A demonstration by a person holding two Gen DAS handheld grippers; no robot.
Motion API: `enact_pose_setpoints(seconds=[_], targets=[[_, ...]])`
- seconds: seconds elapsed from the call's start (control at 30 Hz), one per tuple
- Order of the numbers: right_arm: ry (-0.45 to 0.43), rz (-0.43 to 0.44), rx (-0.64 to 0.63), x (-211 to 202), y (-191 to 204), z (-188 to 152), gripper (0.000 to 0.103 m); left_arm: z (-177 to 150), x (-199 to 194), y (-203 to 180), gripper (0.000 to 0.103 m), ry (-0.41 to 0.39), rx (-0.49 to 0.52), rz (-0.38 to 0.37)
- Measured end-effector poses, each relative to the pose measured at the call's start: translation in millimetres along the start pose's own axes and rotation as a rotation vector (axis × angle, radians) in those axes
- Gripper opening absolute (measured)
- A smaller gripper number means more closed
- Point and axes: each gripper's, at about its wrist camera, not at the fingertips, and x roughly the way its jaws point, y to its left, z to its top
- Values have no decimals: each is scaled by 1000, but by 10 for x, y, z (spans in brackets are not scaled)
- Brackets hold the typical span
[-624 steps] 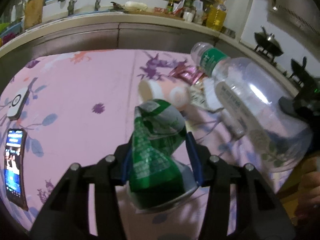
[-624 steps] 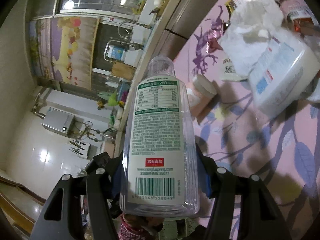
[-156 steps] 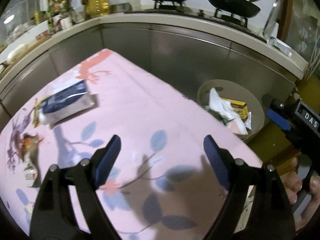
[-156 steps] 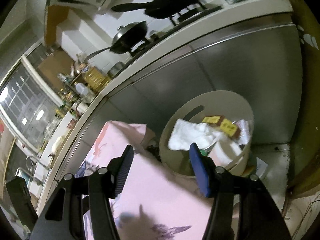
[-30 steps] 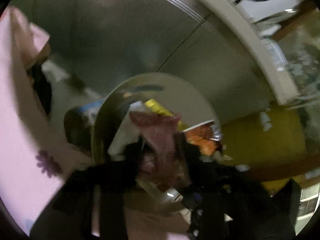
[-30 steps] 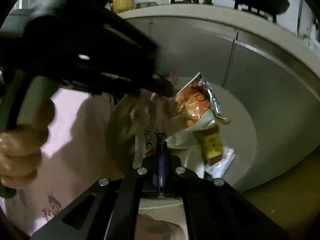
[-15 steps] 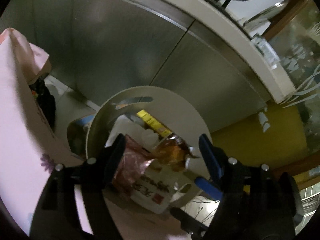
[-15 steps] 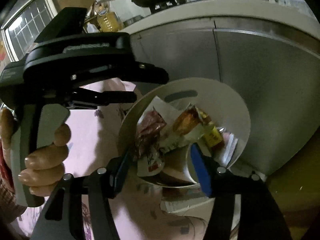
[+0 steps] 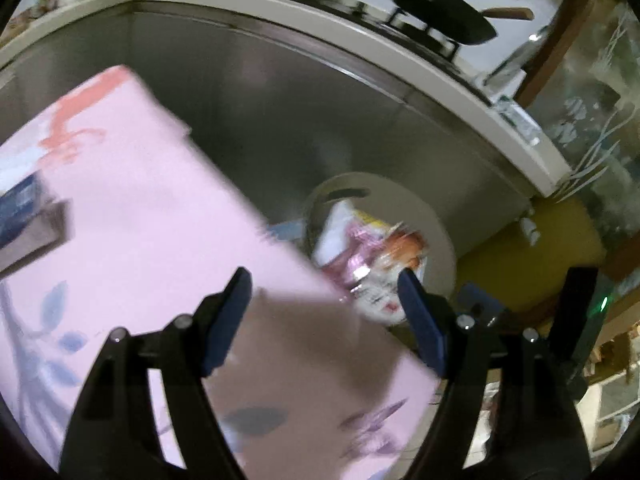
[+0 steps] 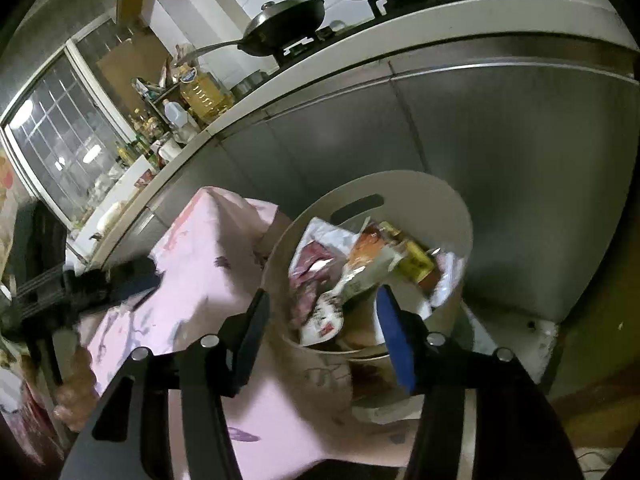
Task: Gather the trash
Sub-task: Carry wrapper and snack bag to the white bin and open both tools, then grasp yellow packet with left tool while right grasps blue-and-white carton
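A round beige trash bin (image 10: 448, 204) stands on the floor beside the pink-clothed table (image 10: 200, 280). It holds a pink wrapper (image 10: 308, 260), an orange snack bag (image 10: 364, 248), a yellow box (image 10: 416, 264) and white paper. My right gripper (image 10: 324, 320) is open and empty above the bin's near rim. My left gripper (image 9: 324, 304) is open and empty over the table corner, with the bin (image 9: 432, 216) and its wrappers (image 9: 360, 256) beyond its fingertips.
Steel cabinet fronts (image 10: 500, 152) stand behind the bin, with pans on a stove (image 10: 288, 28) above. A dark blue packet (image 9: 20, 204) lies at the table's left. The other gripper and hand show at the left of the right wrist view (image 10: 52, 300).
Both grippers opened and dropped their wrappers into the bin. The left gripper has since pulled back over the table. The right gripper has lifted a little above the bin.
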Motion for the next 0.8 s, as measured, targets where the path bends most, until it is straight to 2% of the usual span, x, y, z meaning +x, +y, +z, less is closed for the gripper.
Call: enact_pose_setpoints(seconds=[0.13, 0.37, 0.6, 0.7, 0.8], targets=[[23, 42, -15, 52, 238, -31, 48, -290, -279, 417, 72, -22, -60, 71], [63, 105, -126, 199, 924, -96, 48, -786, -744, 1170, 72, -57, -192, 160], [177, 213, -285, 667, 1912, -187, 47, -1241, -1285, 2033, 72, -127, -372, 249], [217, 276, -330, 881, 2364, -167, 46, -1207, -1490, 2358, 72, -166, -400, 291], [241, 310, -342, 1095, 2702, -140, 46, -961, -1614, 2738, 72, -188, -424, 289]])
